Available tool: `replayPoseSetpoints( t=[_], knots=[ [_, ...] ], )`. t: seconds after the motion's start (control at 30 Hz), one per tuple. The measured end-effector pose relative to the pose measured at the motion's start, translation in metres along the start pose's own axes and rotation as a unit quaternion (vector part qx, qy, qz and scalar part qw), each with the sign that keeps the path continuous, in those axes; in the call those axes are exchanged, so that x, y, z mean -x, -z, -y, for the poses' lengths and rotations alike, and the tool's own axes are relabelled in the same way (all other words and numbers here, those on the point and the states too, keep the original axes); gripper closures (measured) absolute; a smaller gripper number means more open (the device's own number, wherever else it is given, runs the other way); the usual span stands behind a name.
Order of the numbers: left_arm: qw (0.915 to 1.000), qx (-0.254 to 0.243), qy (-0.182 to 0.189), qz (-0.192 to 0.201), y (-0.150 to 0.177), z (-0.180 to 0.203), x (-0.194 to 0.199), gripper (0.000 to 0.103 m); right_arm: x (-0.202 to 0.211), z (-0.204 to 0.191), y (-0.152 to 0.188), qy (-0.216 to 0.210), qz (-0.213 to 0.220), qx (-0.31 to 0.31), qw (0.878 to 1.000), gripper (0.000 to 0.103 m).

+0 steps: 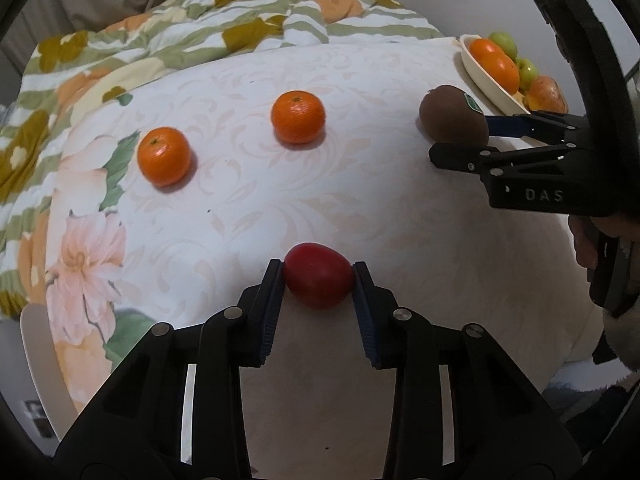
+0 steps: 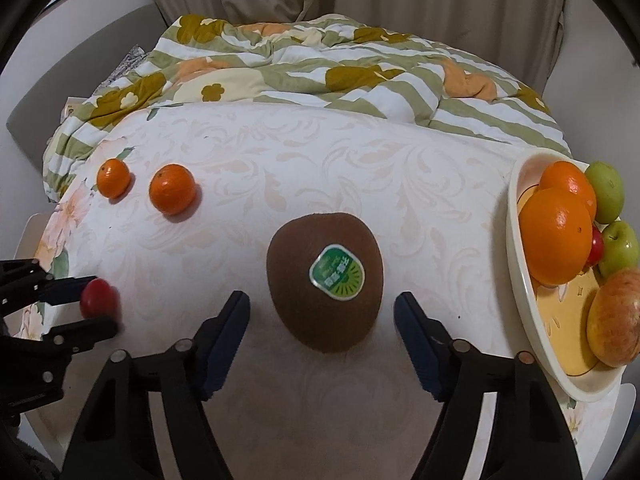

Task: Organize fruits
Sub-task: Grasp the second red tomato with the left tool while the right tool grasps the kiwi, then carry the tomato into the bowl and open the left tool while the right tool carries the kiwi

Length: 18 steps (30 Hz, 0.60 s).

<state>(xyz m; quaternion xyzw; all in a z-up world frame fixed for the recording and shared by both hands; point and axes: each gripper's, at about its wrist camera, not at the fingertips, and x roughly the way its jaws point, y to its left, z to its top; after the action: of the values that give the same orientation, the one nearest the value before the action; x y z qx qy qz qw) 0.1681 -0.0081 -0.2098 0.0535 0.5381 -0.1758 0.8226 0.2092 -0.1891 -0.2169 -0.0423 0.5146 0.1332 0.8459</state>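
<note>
My left gripper point(image 1: 319, 276) is shut on a small red fruit point(image 1: 319, 280) that rests on the white patterned table point(image 1: 360, 208); it shows at the left of the right wrist view point(image 2: 97, 300). My right gripper point(image 2: 322, 308) is open around a brown kiwi point(image 2: 325, 280) with a green sticker, its fingers apart from the kiwi's sides. The kiwi also shows in the left wrist view point(image 1: 452, 120). Two mandarins point(image 1: 164, 155) point(image 1: 298, 117) lie on the table further back. A cream fruit bowl point(image 2: 520, 280) stands at the right.
The bowl holds two oranges point(image 2: 556, 236), two green apples point(image 2: 618, 246), a red-yellow apple point(image 2: 614, 316) and a small red fruit. A flowered striped quilt point(image 2: 320, 72) lies behind the table. A white chair back point(image 1: 44, 360) is at the left.
</note>
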Motion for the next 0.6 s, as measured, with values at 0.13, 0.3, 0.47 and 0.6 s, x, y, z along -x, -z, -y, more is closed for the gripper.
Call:
replayPoseSetpoints(
  t=[0.13,0.3,0.47,0.6],
  knots=[
    [1.0,0.009,-0.002,-0.001,0.002,-0.006,0.002,0.062,-0.003,0.001,-0.004,0.006,0.006,-0.007,1.0,0.037],
    [0.9997,0.022,-0.008,0.003,0.005,-0.012,0.007,0.062,-0.002,0.002,-0.007,0.002,0.012,-0.009,1.0,0.053],
    [0.9992,0.035,-0.012,0.013,0.006,-0.016,0.017,0.062,0.006,-0.004,-0.008,-0.002,0.018,-0.003,1.0,0.055],
    [0.999,0.032,-0.018,0.024,0.004,-0.013,0.032,0.062,0.021,-0.009,-0.008,-0.008,0.028,0.0,1.0,0.055]
  ],
)
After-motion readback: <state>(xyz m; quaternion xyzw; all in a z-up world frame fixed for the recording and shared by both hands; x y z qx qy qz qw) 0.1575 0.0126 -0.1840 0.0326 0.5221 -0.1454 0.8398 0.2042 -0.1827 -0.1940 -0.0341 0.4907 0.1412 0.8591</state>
